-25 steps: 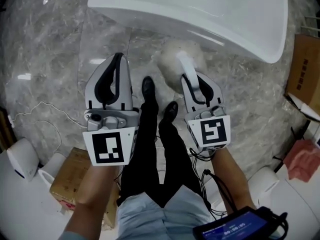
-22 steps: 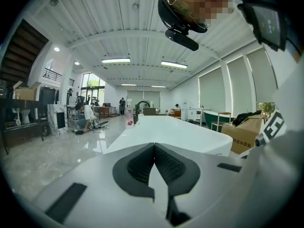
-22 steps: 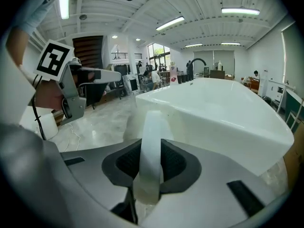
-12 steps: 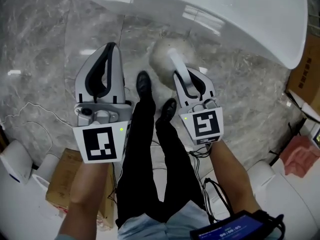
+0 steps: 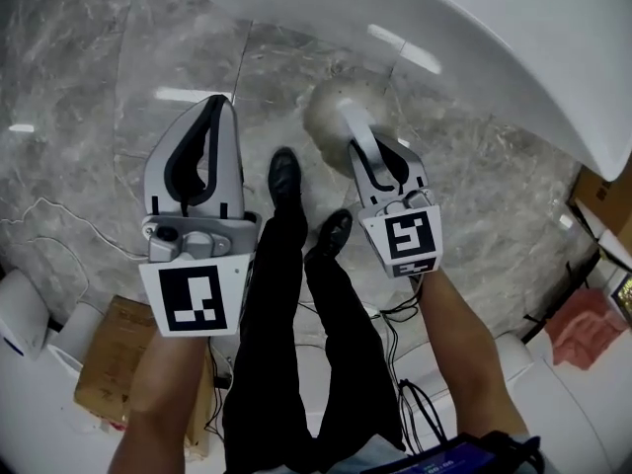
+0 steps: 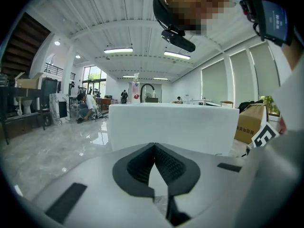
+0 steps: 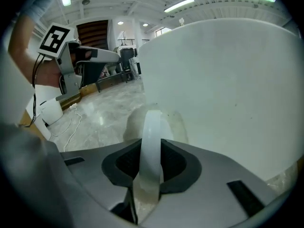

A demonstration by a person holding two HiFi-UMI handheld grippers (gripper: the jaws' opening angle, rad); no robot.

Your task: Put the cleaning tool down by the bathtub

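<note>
The cleaning tool has a white handle (image 5: 357,138) and a round fluffy pale head (image 5: 336,107). In the head view it hangs over the marble floor, just in front of the white bathtub (image 5: 474,28). My right gripper (image 5: 370,151) is shut on the handle. The right gripper view shows the handle (image 7: 152,141) pinched between the dark pads, with the head (image 7: 135,122) beyond it and the bathtub wall (image 7: 228,89) close by. My left gripper (image 5: 219,107) is held to the left, shut with nothing in it. In its own view, the left gripper (image 6: 154,148) faces the bathtub (image 6: 175,125).
The person's black-trousered legs and shoes (image 5: 286,176) stand between the grippers. A cardboard box (image 5: 109,363) and white fixtures (image 5: 20,314) sit at lower left. A thin cable (image 5: 59,215) lies on the floor. At right are another box (image 5: 602,191) and a pink cloth (image 5: 583,329).
The person has stepped closer to the bathtub, which now fills more of the top right. Both grippers kept their state. The tool stays held and has come nearer the tub wall.
</note>
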